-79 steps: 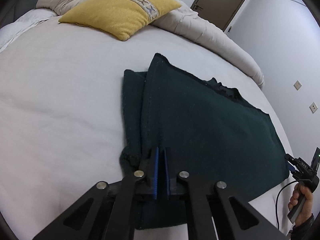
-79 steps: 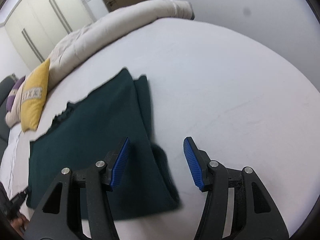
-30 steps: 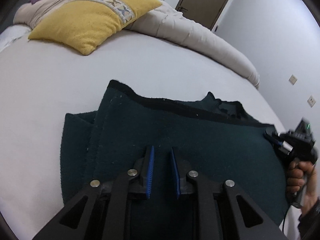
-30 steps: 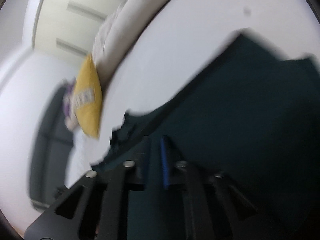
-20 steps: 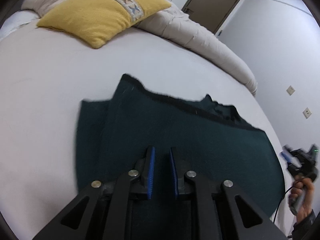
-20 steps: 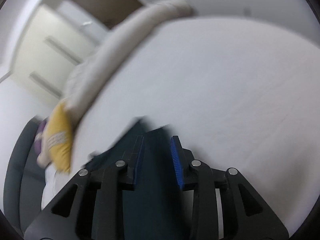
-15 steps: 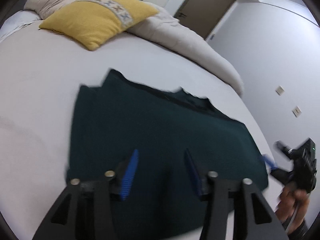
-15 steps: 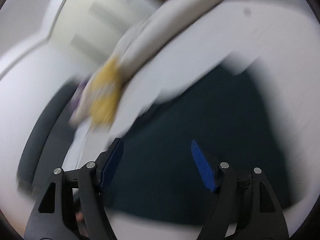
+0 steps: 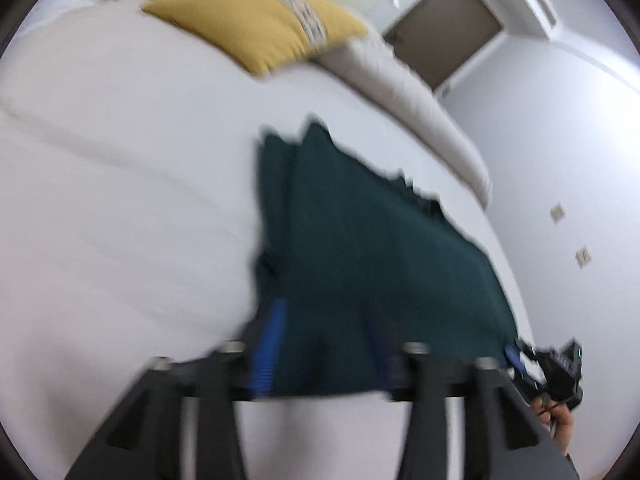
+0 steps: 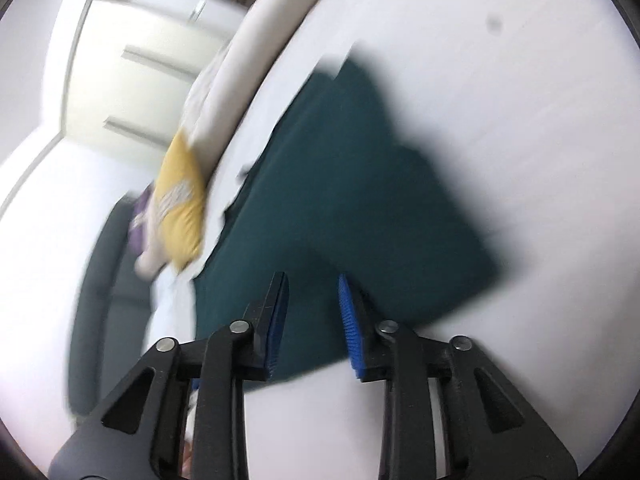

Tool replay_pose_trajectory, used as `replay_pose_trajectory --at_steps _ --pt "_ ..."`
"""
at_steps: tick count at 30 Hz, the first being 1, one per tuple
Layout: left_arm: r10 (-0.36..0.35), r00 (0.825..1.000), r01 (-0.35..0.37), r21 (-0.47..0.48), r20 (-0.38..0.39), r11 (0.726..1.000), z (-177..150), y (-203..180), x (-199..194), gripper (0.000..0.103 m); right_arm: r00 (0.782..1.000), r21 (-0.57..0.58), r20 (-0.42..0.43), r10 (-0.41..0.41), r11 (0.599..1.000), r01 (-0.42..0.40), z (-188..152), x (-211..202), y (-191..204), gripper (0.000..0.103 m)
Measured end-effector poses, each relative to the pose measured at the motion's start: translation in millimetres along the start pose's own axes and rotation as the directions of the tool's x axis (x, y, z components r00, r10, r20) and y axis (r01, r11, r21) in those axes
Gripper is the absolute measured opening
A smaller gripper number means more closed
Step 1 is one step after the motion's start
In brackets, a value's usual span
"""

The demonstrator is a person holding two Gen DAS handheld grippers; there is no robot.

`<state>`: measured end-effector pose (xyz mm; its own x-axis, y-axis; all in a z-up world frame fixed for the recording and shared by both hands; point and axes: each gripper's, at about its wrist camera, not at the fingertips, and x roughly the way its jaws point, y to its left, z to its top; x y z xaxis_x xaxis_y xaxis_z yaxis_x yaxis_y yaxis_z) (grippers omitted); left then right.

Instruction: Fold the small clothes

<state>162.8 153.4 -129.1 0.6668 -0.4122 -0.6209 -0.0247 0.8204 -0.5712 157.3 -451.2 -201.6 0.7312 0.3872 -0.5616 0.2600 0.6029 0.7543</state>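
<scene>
A dark green garment (image 9: 372,248) lies folded flat on the white bed (image 9: 120,200); both views are motion-blurred. My left gripper (image 9: 332,344) is open, its jaws wide apart over the garment's near edge, empty. In the right wrist view the same garment (image 10: 344,184) lies ahead. My right gripper (image 10: 312,312) is open with a moderate gap, just above the garment's near edge, holding nothing. The right gripper also shows in the left wrist view (image 9: 552,364), at the garment's right corner.
A yellow pillow (image 9: 256,28) and a rolled beige duvet (image 9: 412,92) lie at the far side of the bed. A dark sofa (image 10: 104,280) stands beyond the bed. A door (image 9: 444,28) and wall sockets (image 9: 582,256) are behind.
Both grippers let go of the garment and opened. The garment now lies folded flat. The left gripper has drawn back to the near edge; the right has narrowed its gap and swung.
</scene>
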Motion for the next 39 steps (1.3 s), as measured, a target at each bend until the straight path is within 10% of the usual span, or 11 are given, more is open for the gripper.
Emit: replay_pose_trajectory --at_steps 2,14,22,39 --pt "0.014 0.999 -0.012 -0.052 0.034 0.999 6.7 12.8 -8.3 0.080 0.998 -0.030 0.058 -0.034 0.999 0.036 3.1 -26.3 3.5 0.058" --pt "-0.109 0.980 0.069 -0.234 -0.164 0.970 44.3 25.1 63.2 0.075 0.966 -0.109 -0.168 0.199 0.970 -0.218 -12.8 40.0 87.8 0.058" --pt "-0.136 0.966 0.065 -0.304 -0.219 0.951 44.7 41.7 78.6 0.024 0.932 -0.115 -0.285 0.222 0.958 -0.263 -38.7 104.4 144.3 0.058" --pt "-0.109 0.971 0.059 -0.229 -0.213 0.972 51.1 19.1 73.5 0.018 0.879 -0.166 -0.455 0.143 0.956 -0.242 -74.9 230.5 182.7 0.046"
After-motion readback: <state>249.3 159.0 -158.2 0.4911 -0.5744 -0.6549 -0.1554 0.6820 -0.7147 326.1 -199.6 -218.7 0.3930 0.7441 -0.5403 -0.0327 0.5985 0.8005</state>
